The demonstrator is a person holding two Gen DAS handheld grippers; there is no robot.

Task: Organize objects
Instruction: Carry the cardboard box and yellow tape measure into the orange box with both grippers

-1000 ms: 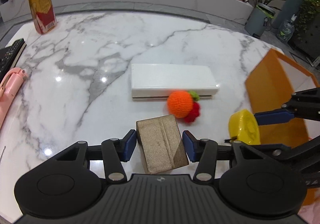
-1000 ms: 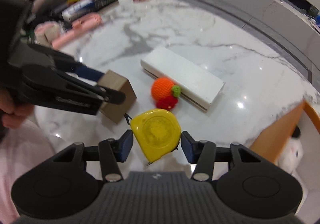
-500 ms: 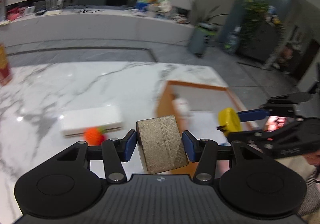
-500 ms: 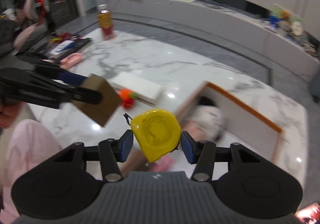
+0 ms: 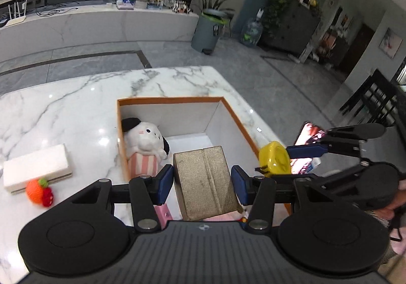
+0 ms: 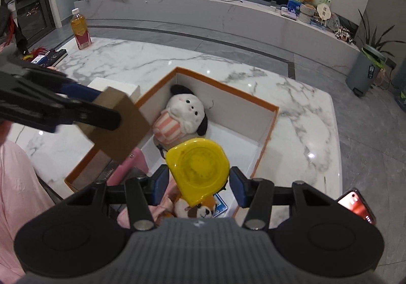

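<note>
My left gripper [image 5: 202,183] is shut on a brown cardboard box [image 5: 205,181] and holds it above the near part of an orange-rimmed storage box [image 5: 170,100]. My right gripper [image 6: 198,185] is shut on a yellow tape measure [image 6: 198,169], held over the same storage box [image 6: 275,116]. The tape measure also shows in the left wrist view [image 5: 275,159]. Inside the storage box lie a white plush dog [image 6: 185,116], a pink item [image 6: 129,167] and a small brown-and-white plush [image 6: 198,210].
On the marble table [image 5: 63,98] left of the storage box lie a long white box [image 5: 35,164] and a crocheted orange with a red piece [image 5: 38,191]. A drink bottle [image 6: 80,30] stands at the far corner. A phone [image 6: 355,204] lies right of the storage box.
Both grippers have swung from the table's middle to above the storage box, carrying the cardboard box and the tape measure. The white box and crocheted orange stay behind on the left.
</note>
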